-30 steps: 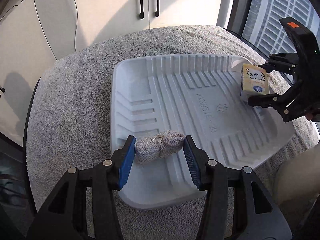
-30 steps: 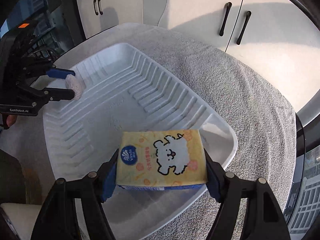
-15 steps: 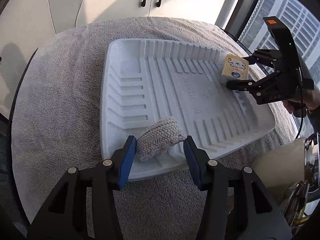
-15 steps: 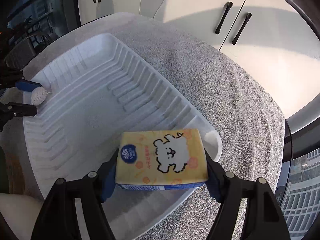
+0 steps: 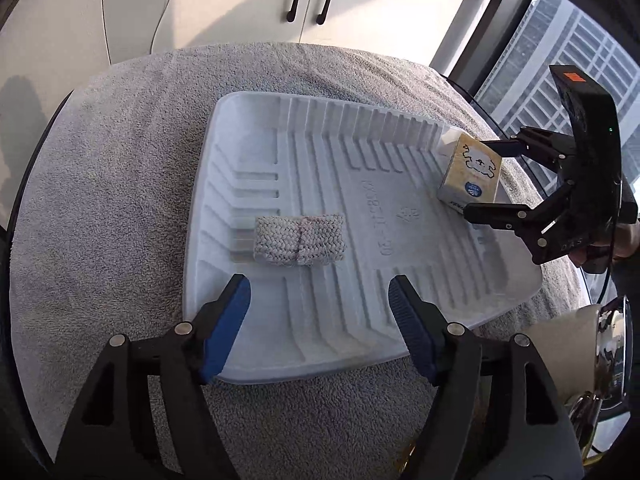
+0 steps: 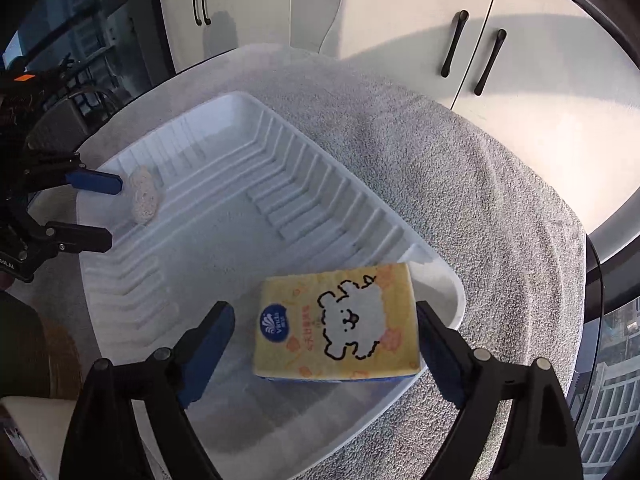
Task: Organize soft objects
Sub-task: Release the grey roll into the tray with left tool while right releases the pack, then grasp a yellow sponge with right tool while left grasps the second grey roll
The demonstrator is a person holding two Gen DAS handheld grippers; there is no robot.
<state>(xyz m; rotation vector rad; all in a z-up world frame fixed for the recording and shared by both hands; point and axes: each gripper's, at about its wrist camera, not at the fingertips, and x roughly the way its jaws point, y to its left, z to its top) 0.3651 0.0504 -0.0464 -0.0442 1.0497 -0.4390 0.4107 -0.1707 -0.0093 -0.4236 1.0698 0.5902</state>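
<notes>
A round table covered by a grey towel (image 5: pixel 120 168) carries a white ribbed tray (image 5: pixel 400 336) at its middle; bare towel rings the tray on all sides.

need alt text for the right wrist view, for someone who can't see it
The right tool, its jaws opening, frames a yellow tissue pack with a cartoon dog that lies at the near corner of a white ribbed tray on a grey towel. At the tray's far left edge the left tool stands open beside a small woven cloth roll.
</notes>
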